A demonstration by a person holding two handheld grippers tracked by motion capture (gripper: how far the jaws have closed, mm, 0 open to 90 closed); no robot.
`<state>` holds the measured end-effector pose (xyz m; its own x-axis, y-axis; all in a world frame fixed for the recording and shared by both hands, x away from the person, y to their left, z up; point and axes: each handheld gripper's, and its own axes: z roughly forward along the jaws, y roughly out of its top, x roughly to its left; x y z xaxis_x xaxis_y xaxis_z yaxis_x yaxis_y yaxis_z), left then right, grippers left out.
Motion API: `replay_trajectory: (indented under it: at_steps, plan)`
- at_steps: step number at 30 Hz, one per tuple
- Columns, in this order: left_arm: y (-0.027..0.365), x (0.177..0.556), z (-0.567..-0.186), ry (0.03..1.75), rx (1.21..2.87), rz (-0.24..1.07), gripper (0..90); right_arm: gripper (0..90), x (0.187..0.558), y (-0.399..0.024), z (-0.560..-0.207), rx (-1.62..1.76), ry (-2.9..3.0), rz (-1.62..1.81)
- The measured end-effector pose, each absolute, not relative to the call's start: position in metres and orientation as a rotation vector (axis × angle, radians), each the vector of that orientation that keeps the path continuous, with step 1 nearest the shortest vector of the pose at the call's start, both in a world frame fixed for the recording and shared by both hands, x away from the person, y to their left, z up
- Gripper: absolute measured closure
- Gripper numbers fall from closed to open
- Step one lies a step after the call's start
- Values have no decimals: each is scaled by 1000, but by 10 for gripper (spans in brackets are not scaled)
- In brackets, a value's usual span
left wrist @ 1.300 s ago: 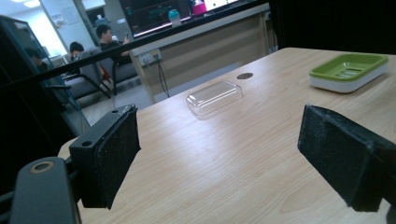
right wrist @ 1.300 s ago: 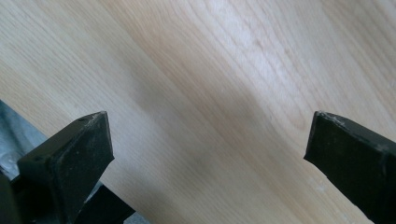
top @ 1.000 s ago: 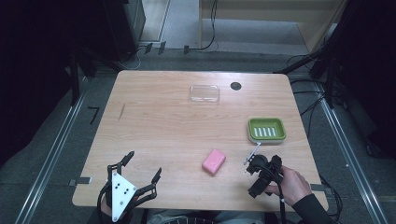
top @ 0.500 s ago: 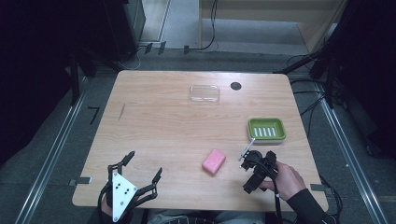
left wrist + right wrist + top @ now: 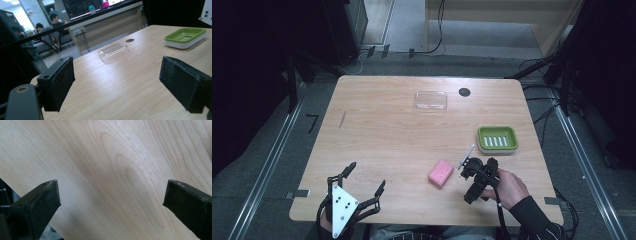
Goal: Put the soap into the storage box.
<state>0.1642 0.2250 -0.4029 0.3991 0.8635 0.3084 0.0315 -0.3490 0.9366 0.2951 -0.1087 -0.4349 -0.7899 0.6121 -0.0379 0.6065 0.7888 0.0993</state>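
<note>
The right tongs [image 5: 477,176] hang low over the table [image 5: 382,140] with jaws wide apart and nothing between them. The pink soap [image 5: 441,173] lies just beside them, on the side of the left tongs [image 5: 362,182], which rest near the table edge, also apart and empty. The green dish [image 5: 497,138] stands beyond the right tongs. I think the risk is a skewed approach: one jaw could push the soap so it slides away, because the right tongs look at bare wood and not at the soap

The left tool [image 5: 362,182] is cut off by the near edge of the high view; people [image 5: 53,18] beyond the counter [image 5: 130,82] are blurred.
</note>
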Motion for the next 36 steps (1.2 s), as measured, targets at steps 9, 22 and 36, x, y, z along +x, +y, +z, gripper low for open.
replay_trajectory:
  at_steps: [9, 22, 36]
  plan:
    - [225, 164, -403, 795, 1695, 1086, 131, 8, 304, -90, -430, 955, 2915, 152]
    - [226, 164, -403, 796, 1694, 1085, 131, 0, 315, -70, -427, 941, 2931, 173]
    - [226, 164, -403, 799, 1693, 1083, 131, 0, 326, -55, -430, 959, 2957, 216]
